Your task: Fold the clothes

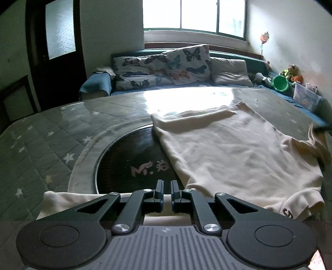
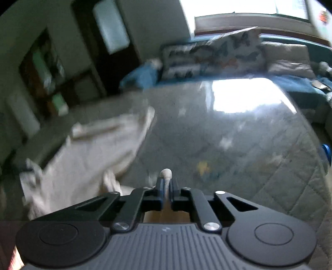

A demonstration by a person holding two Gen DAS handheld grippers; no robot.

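A large table (image 1: 51,133), covered by a grey-green quilted cloth with pale stars under a glossy clear sheet, fills most of both views. A dark round plate (image 1: 132,153) with pale lettering is set into its middle, framed by a stitched circular cut in the cloth. Beyond the far edge a blue-covered sofa (image 1: 95,85) is seen under a bright window (image 1: 195,14), with butterfly-print cushions (image 1: 186,64) leaned against its back and a dark door (image 1: 56,47) to the left.

A cream shirt (image 1: 228,153) is spread flat over the right half of the table in the left wrist view, its left edge lying across the dark plate and a small dark logo showing near its near right corner. A further part of cream fabric lies at the near edge, under the gripper body. In the blurred right wrist view the shirt (image 2: 83,153) is seen on the left, rumpled at its near end.

On the far right of the sofa a green plastic bucket (image 1: 280,83) and soft toys (image 1: 292,72) are placed.

The left gripper (image 1: 167,187) is held with its jaws nearly together, and nothing is seen between them. The right gripper (image 2: 166,182) is clamped on a small fold of cream fabric (image 2: 166,173), a rounded tuft of which sticks out past the fingertips.
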